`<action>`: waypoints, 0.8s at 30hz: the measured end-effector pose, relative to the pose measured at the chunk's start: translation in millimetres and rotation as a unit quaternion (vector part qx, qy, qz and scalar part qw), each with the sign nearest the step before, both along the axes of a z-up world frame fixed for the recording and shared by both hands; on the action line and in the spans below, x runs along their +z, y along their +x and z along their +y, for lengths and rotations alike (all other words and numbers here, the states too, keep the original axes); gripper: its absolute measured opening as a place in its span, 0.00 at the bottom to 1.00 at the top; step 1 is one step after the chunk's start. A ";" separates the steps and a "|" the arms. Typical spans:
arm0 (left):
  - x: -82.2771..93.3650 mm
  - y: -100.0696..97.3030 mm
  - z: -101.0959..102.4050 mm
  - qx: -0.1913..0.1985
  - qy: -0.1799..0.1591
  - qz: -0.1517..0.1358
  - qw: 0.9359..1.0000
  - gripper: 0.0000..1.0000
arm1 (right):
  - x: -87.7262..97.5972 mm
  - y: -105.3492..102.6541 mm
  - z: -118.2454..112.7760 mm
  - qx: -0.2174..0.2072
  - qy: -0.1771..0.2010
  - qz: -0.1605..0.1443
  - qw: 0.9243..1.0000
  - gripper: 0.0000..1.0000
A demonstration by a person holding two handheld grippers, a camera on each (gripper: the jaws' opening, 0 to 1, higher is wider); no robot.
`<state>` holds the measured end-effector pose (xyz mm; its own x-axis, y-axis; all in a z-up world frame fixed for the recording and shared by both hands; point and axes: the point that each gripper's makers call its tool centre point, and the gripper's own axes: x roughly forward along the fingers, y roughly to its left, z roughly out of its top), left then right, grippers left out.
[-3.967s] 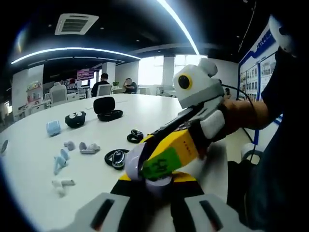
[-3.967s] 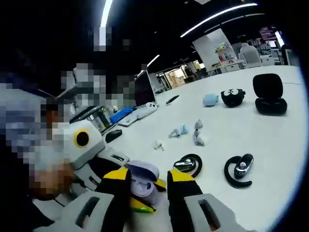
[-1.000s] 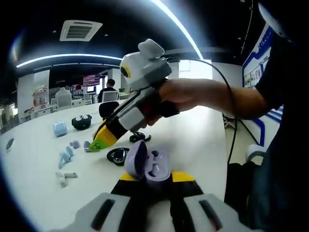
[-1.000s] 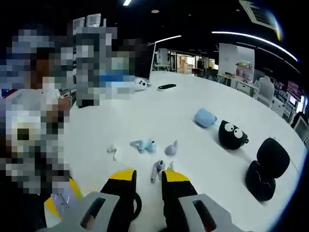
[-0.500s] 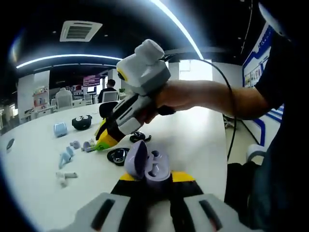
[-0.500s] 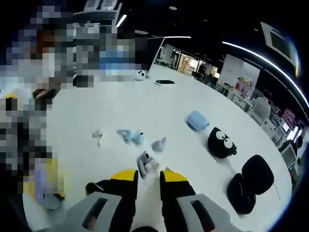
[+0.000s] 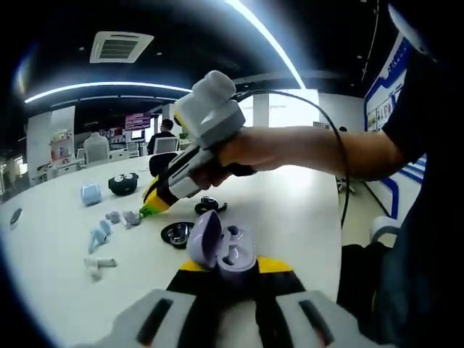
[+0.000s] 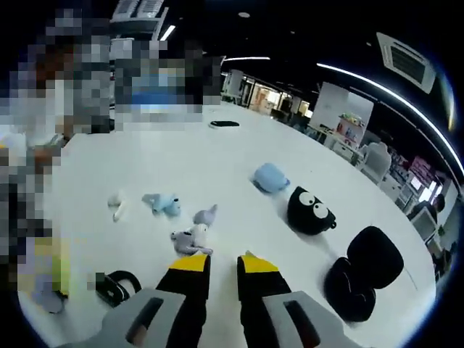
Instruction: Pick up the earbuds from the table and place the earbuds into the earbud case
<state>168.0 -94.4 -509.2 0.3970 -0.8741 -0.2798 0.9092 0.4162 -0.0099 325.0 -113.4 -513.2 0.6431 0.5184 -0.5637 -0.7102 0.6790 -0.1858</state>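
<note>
Between the left gripper [image 7: 226, 267] jaws, pinched and lid up: lilac earbud case [image 7: 220, 246]. Just past the right gripper [image 8: 221, 263], jaws narrowly parted on nothing: lilac earbuds [image 8: 190, 239] on the white table [image 8: 217, 163], tip nearly touching them. Beyond, blue earbuds [image 8: 162, 203], black cases [image 8: 360, 279] well apart; bare tabletop toward the far edge.

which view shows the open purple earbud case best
The left gripper view. The purple earbud case sits close up, held in the left tongs, lid up and both inner wells visible. In the right gripper view, that corner at the lower left is covered by mosaic patches, so nothing of the case can be made out there.
</note>
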 end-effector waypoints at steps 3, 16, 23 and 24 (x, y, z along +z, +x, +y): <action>0.1 0.1 0.1 0.000 0.000 0.000 1.000 0.19 | 1.5 -2.1 -0.5 -0.004 0.015 0.006 1.000 0.15; 0.5 0.5 0.8 -0.001 0.000 -0.001 1.000 0.19 | 12.9 -23.1 38.4 0.044 0.058 0.011 0.997 0.18; 0.4 0.1 0.9 -0.001 0.000 -0.001 1.000 0.19 | 6.9 -20.8 41.9 0.054 0.043 0.011 0.998 0.16; 0.4 0.0 0.9 -0.001 0.000 -0.001 1.000 0.19 | 6.8 -20.6 41.9 0.054 0.044 0.011 0.998 0.16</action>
<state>168.0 -93.6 -508.8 0.3966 -0.8746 -0.2790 0.9097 0.4151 -0.0081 304.4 -71.5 -506.4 0.5696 0.6314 -0.5262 -0.7827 0.6121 -0.1128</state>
